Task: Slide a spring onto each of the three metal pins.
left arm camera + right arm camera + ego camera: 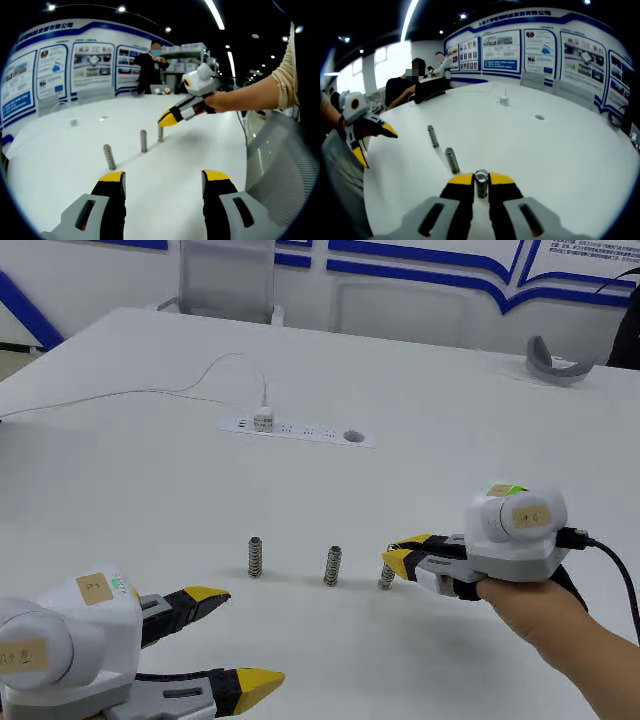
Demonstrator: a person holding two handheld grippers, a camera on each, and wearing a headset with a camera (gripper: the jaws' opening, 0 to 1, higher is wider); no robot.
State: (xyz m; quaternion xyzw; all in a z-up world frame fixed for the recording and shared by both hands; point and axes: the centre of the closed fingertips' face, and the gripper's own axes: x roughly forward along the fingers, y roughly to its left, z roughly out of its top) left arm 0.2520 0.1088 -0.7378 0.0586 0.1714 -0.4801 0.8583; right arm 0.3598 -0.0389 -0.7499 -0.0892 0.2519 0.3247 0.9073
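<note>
Springs stand in a row on the counter (420,380). The third spring (481,185) is pinched between the narrowed jaws of the right hand-held gripper (398,558), probably to steady it upright on its pin. Beyond those tips stand the middle spring (333,566) and the far spring (255,557). The left hand-held gripper (240,637) hovers wide open just short of the far spring, likely spare.

Three springs on one table (450,440): left spring (255,557), middle spring (333,565), right spring (387,577). Two grippers: left gripper (250,635) near, right gripper (392,554) at right. One power strip (298,430) far.
</note>
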